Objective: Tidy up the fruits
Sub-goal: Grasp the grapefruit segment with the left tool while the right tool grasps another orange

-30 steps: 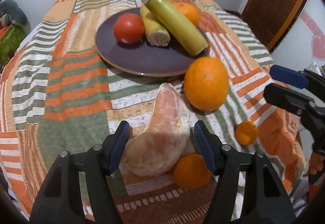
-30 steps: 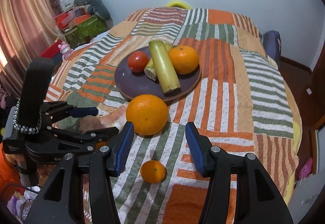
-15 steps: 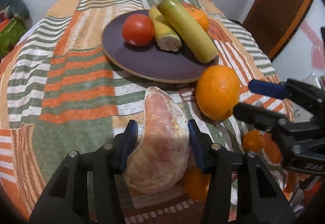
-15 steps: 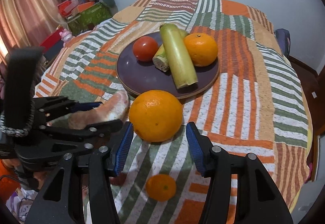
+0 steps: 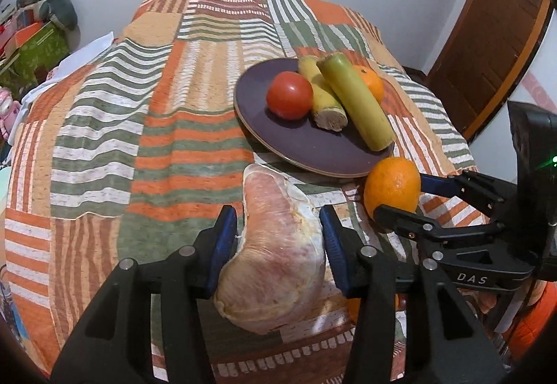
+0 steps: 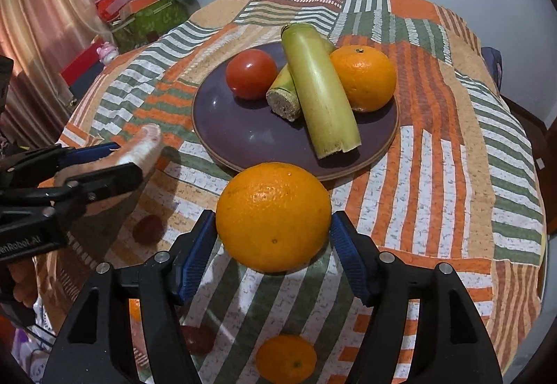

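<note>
My left gripper (image 5: 278, 231) is shut on a peeled pink pomelo segment (image 5: 275, 245) and holds it above the striped cloth; it also shows in the right wrist view (image 6: 142, 147). My right gripper (image 6: 273, 238) is shut on a large orange (image 6: 273, 215), lifted above the cloth just before the plate; the orange also shows in the left wrist view (image 5: 393, 184). A dark purple plate (image 6: 243, 133) holds a tomato (image 6: 251, 72), two cut sugarcane pieces (image 6: 320, 92) and another orange (image 6: 363, 78).
A small mandarin (image 6: 286, 358) lies on the cloth below my right gripper. The table is covered by a striped patchwork cloth (image 5: 139, 140). Boxes and toys (image 6: 146, 15) stand at the far left. A wooden door (image 5: 487, 36) is at the right.
Both grippers closed on their fruits and lifted them: the left on the pomelo segment, the right on the large orange. Both moved closer to the plate.
</note>
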`<action>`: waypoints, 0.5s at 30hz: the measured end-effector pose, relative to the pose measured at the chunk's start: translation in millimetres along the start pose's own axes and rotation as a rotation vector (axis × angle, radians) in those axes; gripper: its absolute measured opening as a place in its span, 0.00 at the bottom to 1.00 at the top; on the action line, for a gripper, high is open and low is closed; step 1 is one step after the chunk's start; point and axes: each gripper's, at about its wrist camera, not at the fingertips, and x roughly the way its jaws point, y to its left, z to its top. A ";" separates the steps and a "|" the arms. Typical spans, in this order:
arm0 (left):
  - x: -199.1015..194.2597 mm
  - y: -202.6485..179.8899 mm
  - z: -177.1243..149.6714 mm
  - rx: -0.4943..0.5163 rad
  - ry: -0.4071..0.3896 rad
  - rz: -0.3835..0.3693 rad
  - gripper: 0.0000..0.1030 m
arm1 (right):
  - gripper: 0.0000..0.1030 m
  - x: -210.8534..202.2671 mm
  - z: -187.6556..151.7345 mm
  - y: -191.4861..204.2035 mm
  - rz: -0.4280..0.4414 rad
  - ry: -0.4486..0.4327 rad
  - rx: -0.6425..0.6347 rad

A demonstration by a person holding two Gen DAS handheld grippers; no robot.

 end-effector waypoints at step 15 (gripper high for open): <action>-32.6 0.3 12.2 -0.014 -0.092 0.001 0.47 | 0.60 -21.2 11.5 0.3 0.018 -0.075 0.024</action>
